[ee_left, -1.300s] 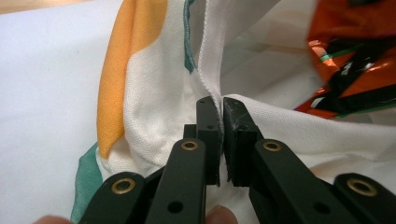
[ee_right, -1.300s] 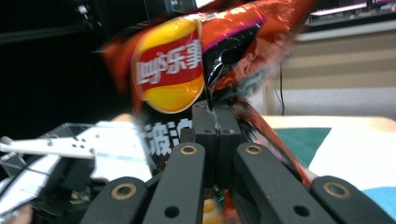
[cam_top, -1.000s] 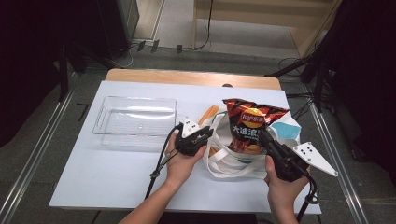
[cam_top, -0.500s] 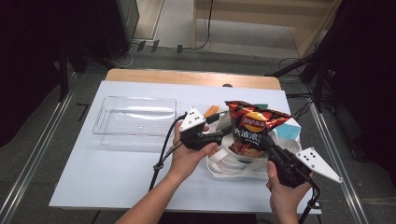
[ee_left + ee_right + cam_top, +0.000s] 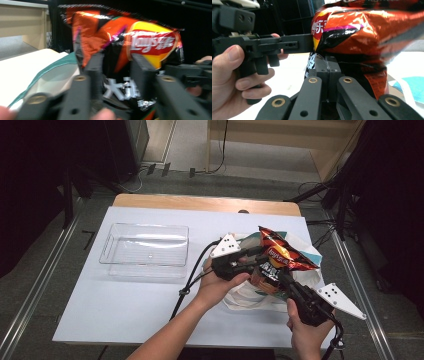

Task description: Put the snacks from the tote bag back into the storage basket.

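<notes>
I'm pinching the chip bag (image 5: 280, 262) in my clenched right gripper (image 5: 281, 276); my left gripper (image 5: 260, 256), jaws just closing, is straddling its crumpled orange side.

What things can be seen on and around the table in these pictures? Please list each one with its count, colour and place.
chip bag: one, orange, red and black, held up above the tote bag
tote bag: one, white with teal trim, right part of the table
plastic tray: one, clear, left part of the table
table: one, white top, wooden far edge
left gripper: one, black, jaws either side of the chip bag, just been closing
right gripper: one, black, jaws shut on the chip bag's lower part
hands: two, one on each gripper
</notes>
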